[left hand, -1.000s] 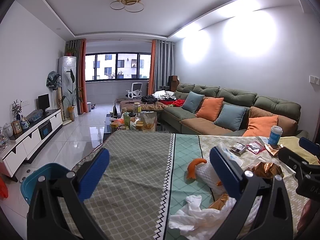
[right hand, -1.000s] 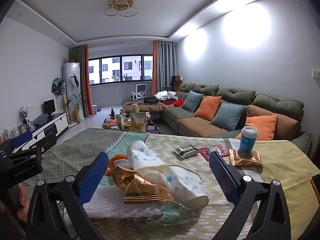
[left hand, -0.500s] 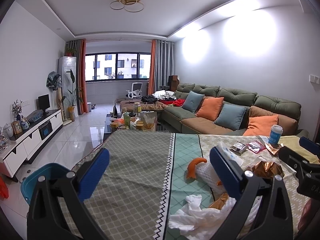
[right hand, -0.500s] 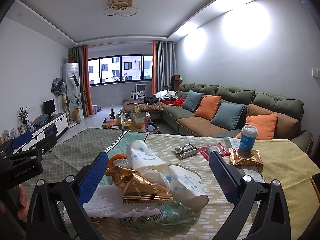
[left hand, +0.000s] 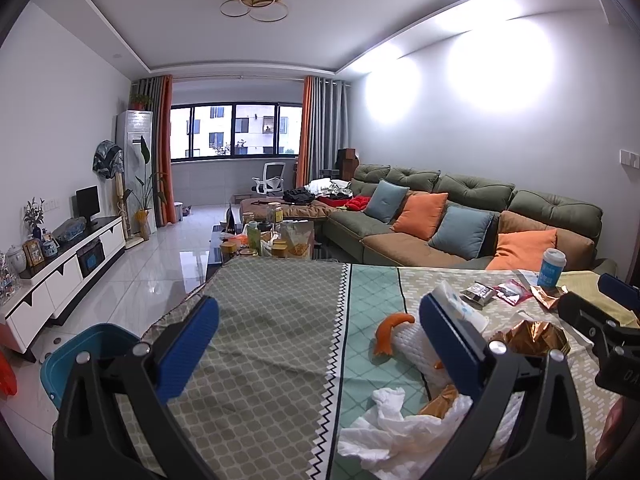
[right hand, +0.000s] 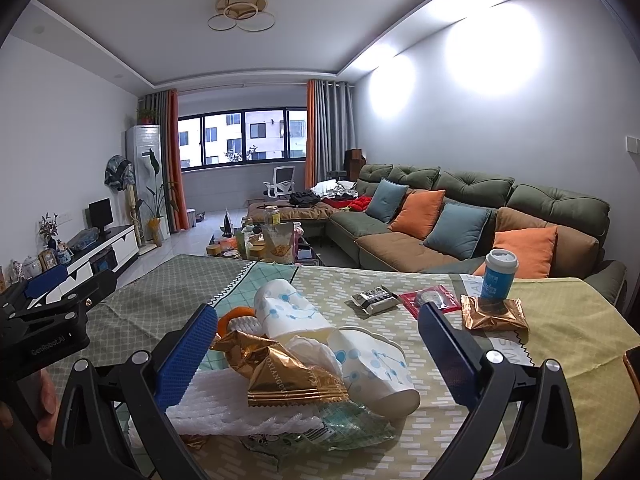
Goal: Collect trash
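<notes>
Both idle: left gripper [left hand: 318,342] jaws wide open over bare tablecloth [left hand: 272,320], right gripper [right hand: 318,348] wide open around the gold wrapper [right hand: 286,372], not touching it.

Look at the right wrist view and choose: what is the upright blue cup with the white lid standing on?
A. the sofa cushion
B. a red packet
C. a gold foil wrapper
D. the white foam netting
C: the blue cup stands upright with its base on the flat gold foil wrapper near the far right of the table; the red packet lies beside it, apart from the cup.
</notes>
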`<state>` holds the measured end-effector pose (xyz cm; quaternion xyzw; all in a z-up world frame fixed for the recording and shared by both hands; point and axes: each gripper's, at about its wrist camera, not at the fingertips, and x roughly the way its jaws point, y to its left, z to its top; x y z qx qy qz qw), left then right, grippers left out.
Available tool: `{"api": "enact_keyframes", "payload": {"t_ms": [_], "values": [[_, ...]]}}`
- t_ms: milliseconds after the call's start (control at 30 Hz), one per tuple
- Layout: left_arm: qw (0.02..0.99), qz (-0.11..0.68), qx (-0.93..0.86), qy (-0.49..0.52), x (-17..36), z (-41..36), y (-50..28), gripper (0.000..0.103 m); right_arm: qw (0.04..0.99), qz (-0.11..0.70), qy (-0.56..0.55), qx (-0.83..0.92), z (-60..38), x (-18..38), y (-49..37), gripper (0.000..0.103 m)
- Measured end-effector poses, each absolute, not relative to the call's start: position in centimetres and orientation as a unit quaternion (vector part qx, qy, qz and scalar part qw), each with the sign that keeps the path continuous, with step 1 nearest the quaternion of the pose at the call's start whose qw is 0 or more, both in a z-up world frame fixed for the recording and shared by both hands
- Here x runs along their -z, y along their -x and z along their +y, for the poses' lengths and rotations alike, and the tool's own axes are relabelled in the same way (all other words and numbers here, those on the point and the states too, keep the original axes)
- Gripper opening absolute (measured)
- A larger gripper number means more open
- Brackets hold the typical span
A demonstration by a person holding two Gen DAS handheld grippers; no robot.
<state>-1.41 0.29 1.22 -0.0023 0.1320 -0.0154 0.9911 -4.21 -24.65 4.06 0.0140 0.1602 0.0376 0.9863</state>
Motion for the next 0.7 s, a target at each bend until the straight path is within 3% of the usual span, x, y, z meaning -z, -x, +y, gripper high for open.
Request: {"api": "enact_keyframes", "payload": {"t_ms": [400,700], "values": [[0.989,0.145,0.027,0.003,-0.1,0.6,1.1,0.100,0.983,0.174,-0.016,-0.052,-24.9,-3.4,3.9,0.100],[0.971,0.208,0.117,-0.010,1.8,1.3,1.3,0.100,0.974,0.212,-0.013,-0.085,-25.2,-2.3,3.7,0.096]]}}
